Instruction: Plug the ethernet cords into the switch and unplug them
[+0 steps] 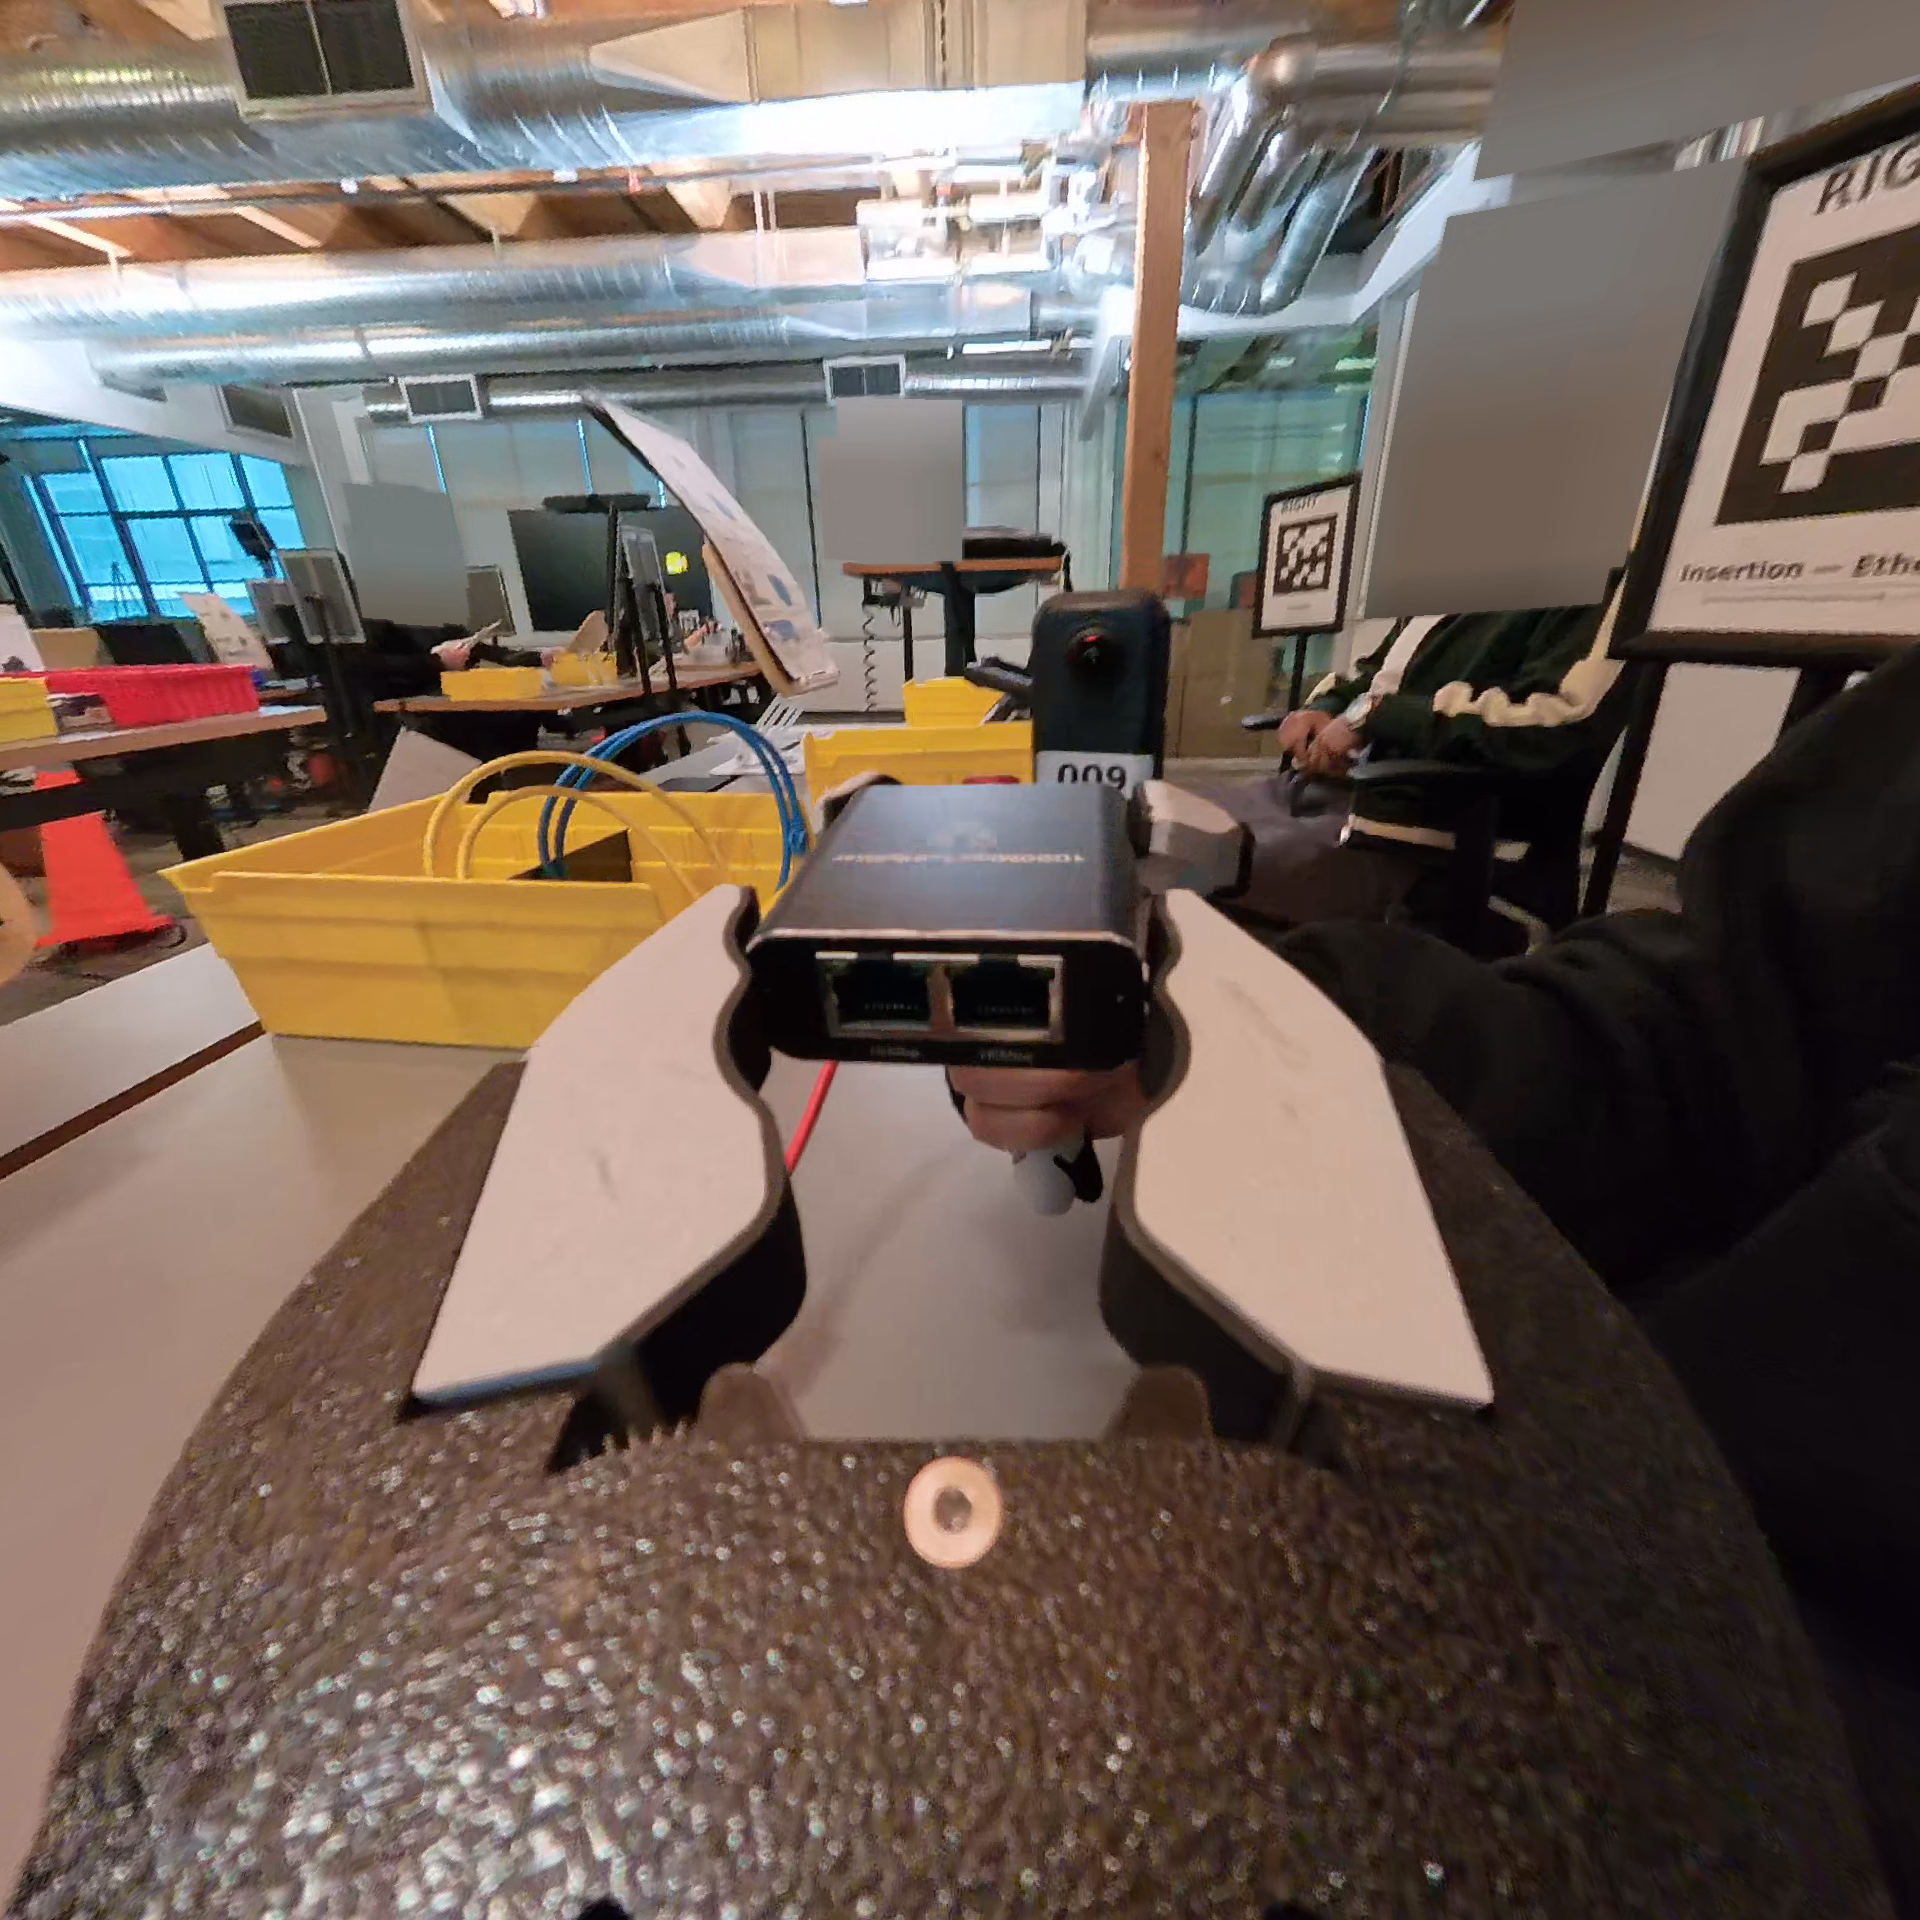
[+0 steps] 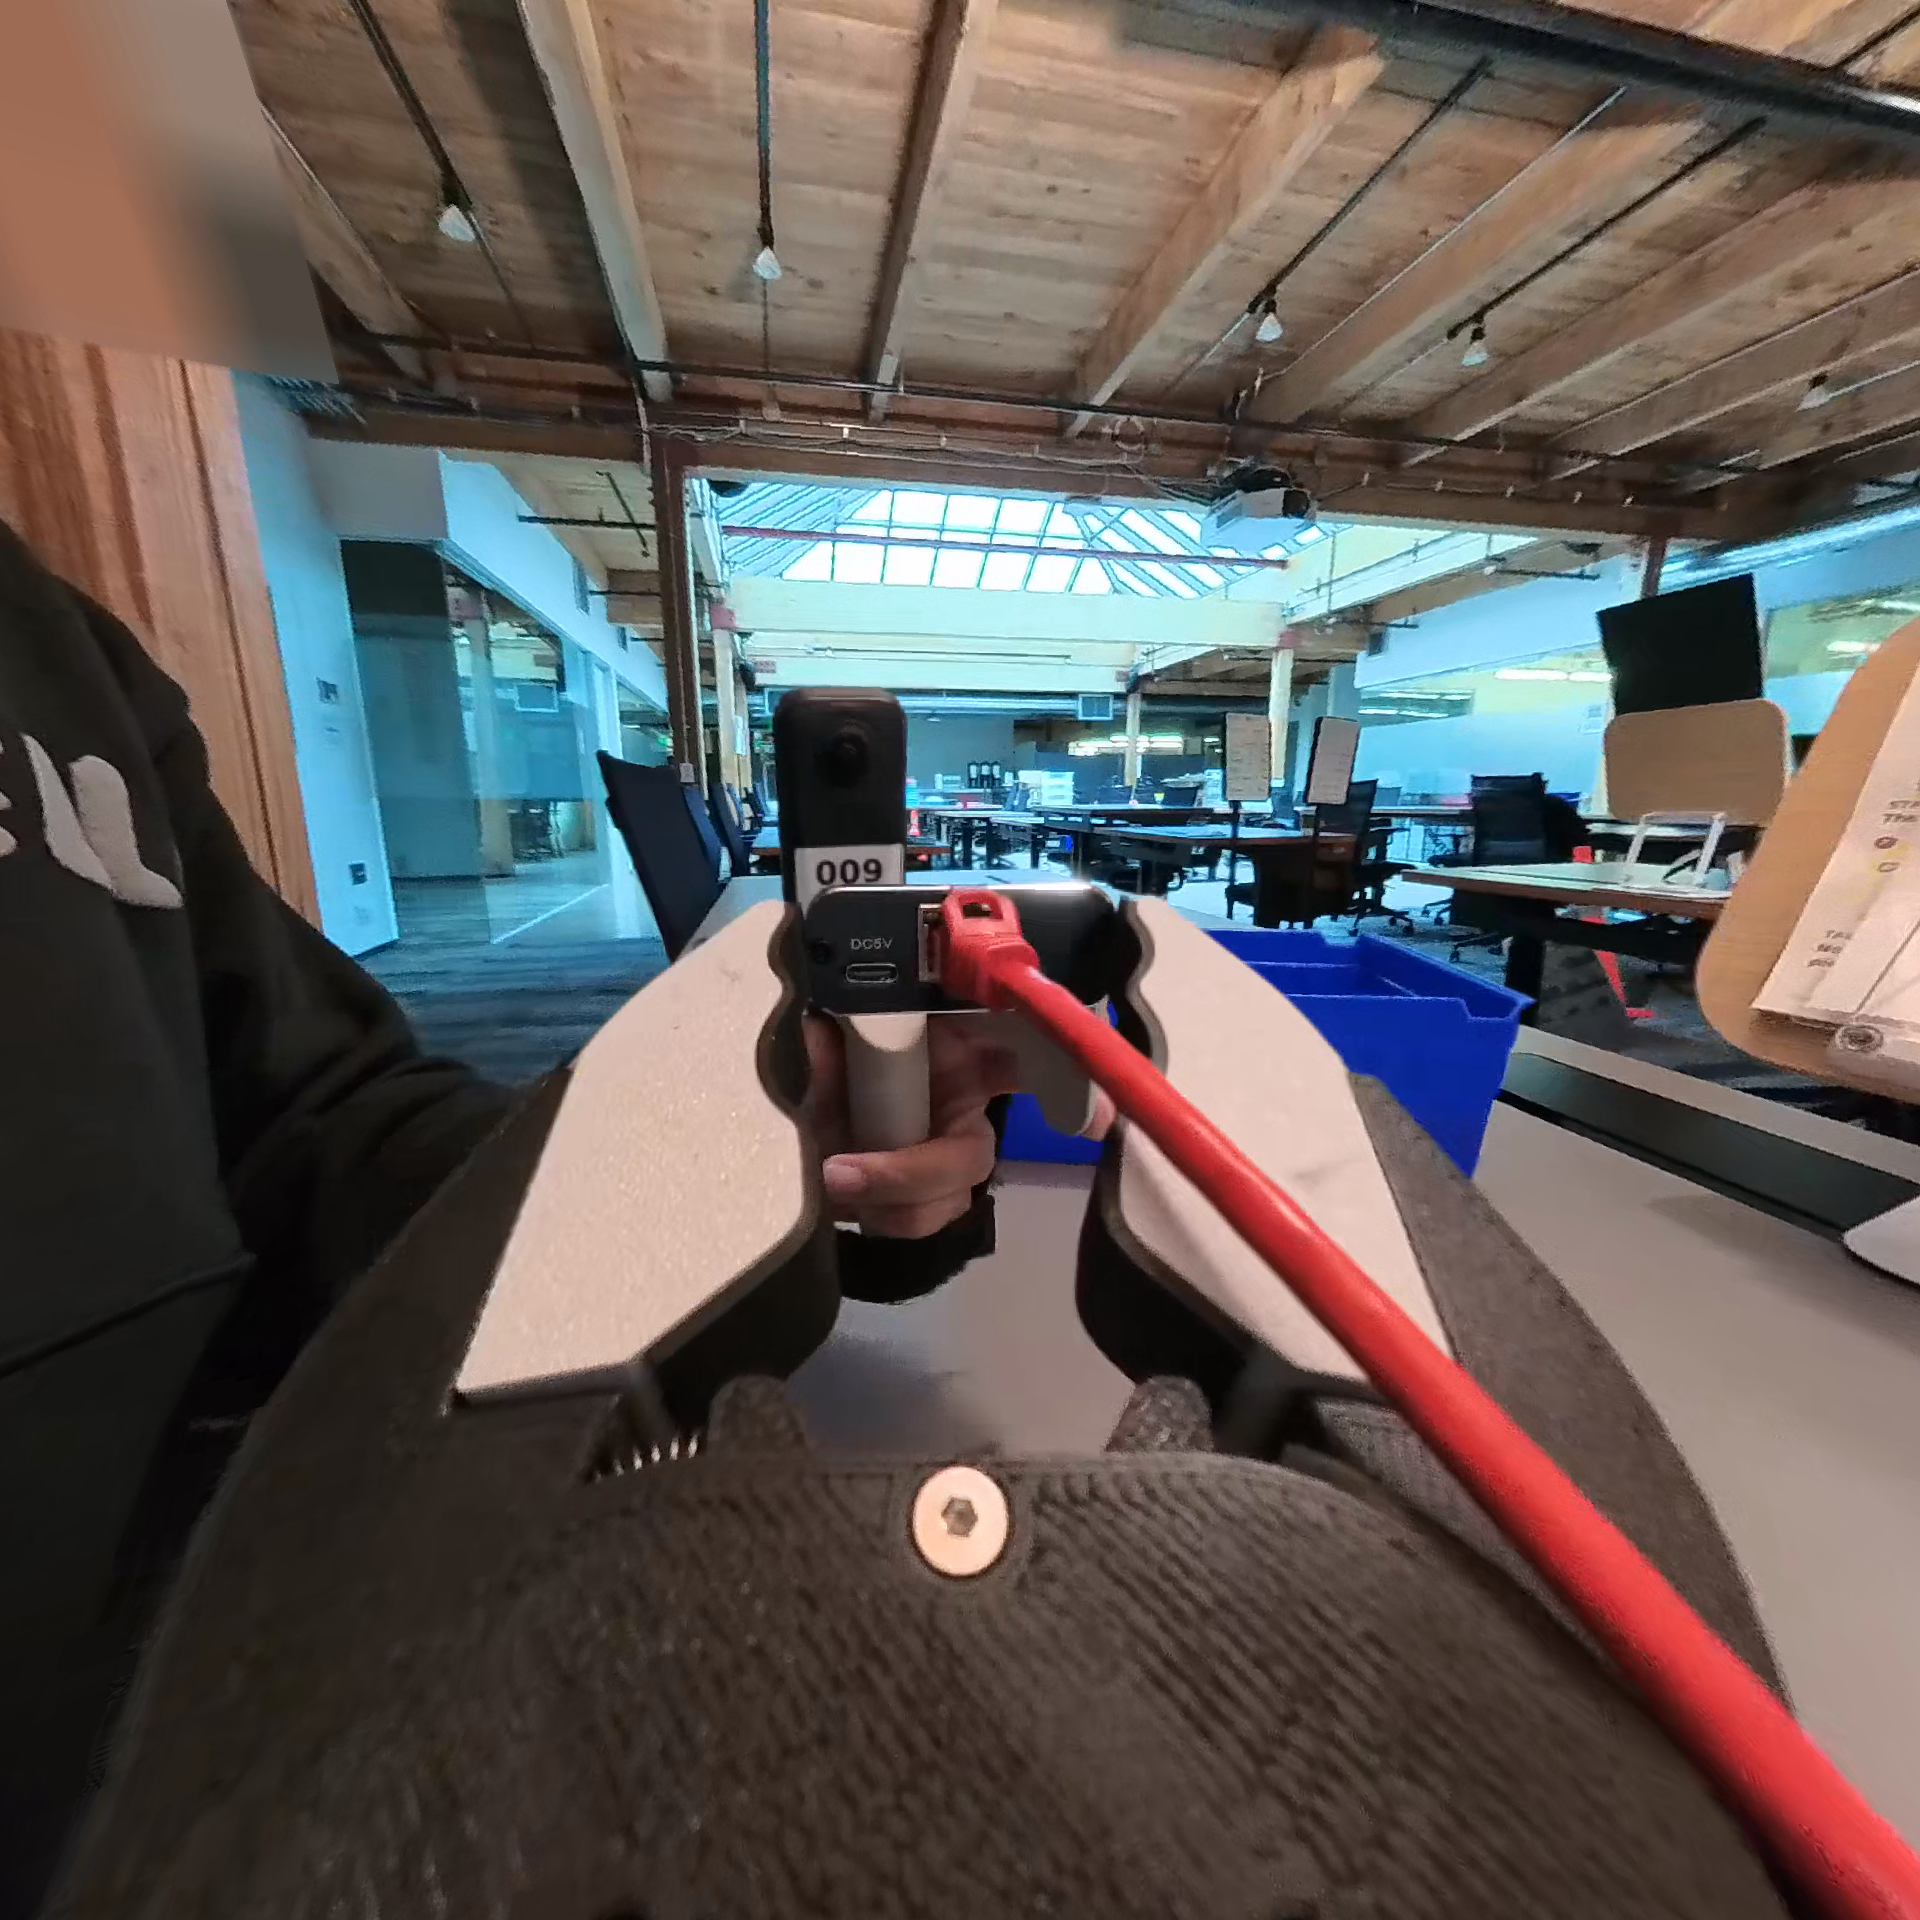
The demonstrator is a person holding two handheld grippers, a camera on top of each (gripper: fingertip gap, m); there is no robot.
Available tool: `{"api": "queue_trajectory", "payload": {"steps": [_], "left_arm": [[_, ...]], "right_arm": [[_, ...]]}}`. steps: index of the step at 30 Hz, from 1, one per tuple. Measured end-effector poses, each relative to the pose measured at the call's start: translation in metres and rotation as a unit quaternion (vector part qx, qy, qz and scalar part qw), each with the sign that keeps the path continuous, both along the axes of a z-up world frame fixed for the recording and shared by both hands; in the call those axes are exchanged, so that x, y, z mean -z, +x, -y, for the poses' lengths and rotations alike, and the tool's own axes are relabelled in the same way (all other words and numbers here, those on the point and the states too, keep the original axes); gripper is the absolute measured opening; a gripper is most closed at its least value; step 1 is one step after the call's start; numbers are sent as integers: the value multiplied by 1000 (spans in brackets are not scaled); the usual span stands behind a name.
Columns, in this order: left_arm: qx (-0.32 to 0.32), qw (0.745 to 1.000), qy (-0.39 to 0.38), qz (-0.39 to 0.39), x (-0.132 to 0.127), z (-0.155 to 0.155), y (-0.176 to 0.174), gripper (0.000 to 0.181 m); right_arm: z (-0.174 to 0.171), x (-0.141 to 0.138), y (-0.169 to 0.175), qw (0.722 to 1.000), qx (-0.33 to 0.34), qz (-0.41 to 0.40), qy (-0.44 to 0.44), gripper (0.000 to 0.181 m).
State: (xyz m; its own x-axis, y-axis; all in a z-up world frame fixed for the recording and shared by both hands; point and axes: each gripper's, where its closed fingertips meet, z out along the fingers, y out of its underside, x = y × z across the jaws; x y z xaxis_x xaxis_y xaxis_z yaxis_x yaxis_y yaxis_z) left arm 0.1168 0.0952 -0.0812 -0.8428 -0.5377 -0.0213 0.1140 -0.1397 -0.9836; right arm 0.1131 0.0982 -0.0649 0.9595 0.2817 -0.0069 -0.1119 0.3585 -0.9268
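The switch, a small black box, is held above the worktop, clamped between the fingers of the left gripper. From the other side the right gripper closes its fingers on the same box, where the red cord is plugged in.

Counted: one switch, two empty ports facing the left camera, one red cord seated, one yellow cord and one blue cord waiting in the yellow bin.

The risk, I think, is the red cord – it runs back past the right fingers, so a pull could twist the box out of either grip or strain the plug.
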Motion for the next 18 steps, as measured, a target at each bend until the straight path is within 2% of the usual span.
{"api": "queue_trajectory", "payload": {"steps": [13,18], "left_arm": [[3,999,32,-29,16,3,5,69],[-69,997,20,1,8,-12,16,68]], "right_arm": [[2,10,5,999,-1,15,-33,56],[-3,11,18,999,24,-33,-36,53]]}}
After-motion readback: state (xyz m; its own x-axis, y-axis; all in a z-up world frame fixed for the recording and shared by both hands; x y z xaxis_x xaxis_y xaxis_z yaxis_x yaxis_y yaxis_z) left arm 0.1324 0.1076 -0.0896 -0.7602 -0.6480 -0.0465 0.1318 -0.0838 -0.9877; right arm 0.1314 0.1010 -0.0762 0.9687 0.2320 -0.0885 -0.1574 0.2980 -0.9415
